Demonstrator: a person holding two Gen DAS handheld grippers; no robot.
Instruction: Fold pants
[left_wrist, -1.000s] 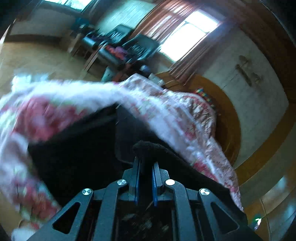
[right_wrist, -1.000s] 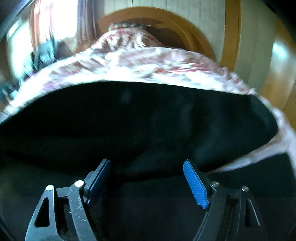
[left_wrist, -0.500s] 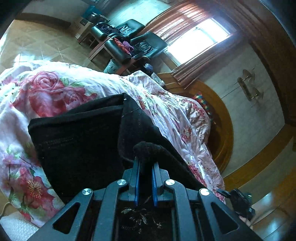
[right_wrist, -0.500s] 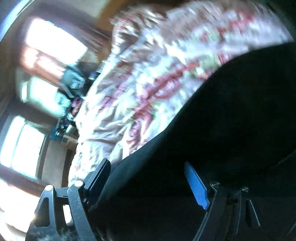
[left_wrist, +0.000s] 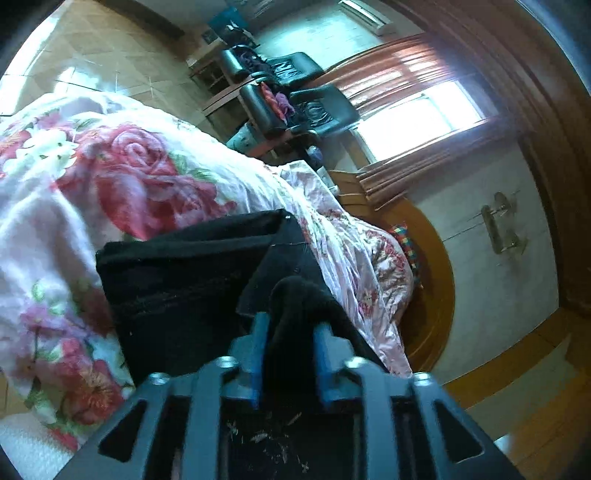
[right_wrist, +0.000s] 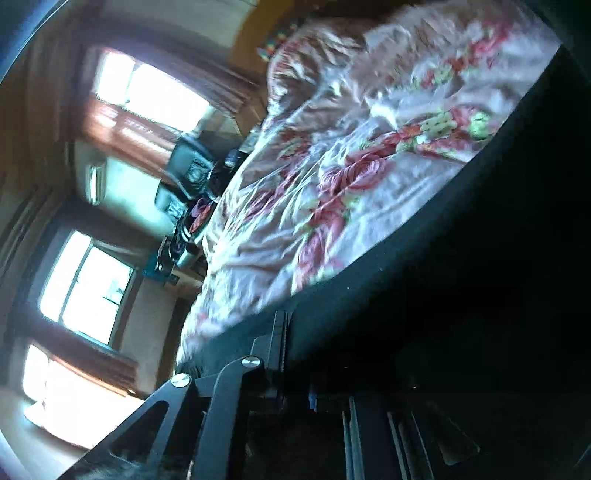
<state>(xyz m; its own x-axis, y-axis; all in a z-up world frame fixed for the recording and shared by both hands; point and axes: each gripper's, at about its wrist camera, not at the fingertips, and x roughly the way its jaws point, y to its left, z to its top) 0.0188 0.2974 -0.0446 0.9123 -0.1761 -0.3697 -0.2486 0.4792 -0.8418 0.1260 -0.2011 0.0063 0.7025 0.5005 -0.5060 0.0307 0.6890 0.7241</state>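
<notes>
Left wrist view: your left claw (left_wrist: 289, 334) has just been opening; its pads stand apart with a fold of the black pants (left_wrist: 177, 291) loose between them, on the floral bedspread (left_wrist: 122, 177) at 9 o'clock.

Right wrist view: your right claw (right_wrist: 284, 363) has snapped closed; whether it pinches cloth is unclear. The fold looks laid.

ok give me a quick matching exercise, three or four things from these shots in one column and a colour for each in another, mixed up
Things:
1. pants
2. bedspread
3. left gripper fingers
4. curtains

Colours:
a. blue
b. reddish brown
c. black
d. white with pink and red roses

Pairs: 1-c, 2-d, 3-a, 4-b
</notes>
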